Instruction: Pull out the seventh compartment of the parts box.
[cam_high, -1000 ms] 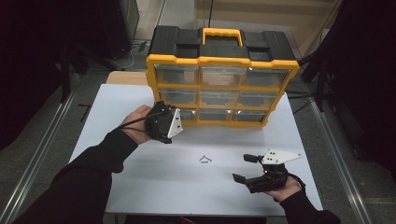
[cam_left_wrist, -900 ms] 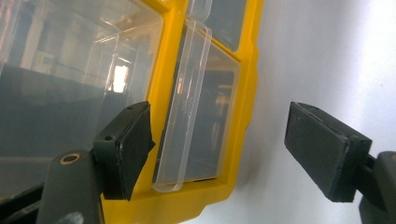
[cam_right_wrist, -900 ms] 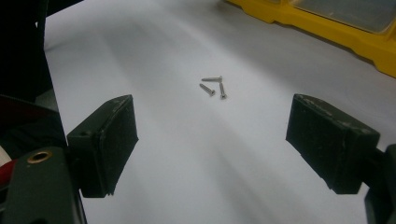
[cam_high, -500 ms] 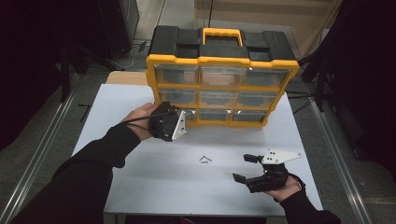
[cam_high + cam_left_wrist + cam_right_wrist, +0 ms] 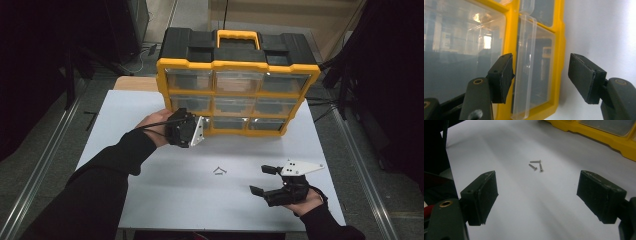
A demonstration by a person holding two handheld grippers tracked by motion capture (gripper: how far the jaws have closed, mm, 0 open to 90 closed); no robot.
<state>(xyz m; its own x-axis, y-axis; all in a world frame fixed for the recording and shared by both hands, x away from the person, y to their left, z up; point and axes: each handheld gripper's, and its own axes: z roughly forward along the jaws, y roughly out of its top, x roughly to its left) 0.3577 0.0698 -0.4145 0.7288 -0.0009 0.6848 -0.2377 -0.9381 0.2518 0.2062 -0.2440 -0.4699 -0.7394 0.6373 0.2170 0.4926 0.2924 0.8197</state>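
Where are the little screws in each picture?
High view: the screws lie on the white table, near the middle, in front of the yellow drawer box.
Left gripper view: I can't find them; it looks close at a clear drawer front of the box.
Right gripper view: the screws lie a bit above the middle, beyond the right tool.
Shared landmark: the yellow drawer box, at the top right in the right gripper view.

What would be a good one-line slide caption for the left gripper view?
Left gripper, jaws closing around the clear pull tab of a drawer in the yellow organizer, pads not yet touching it.
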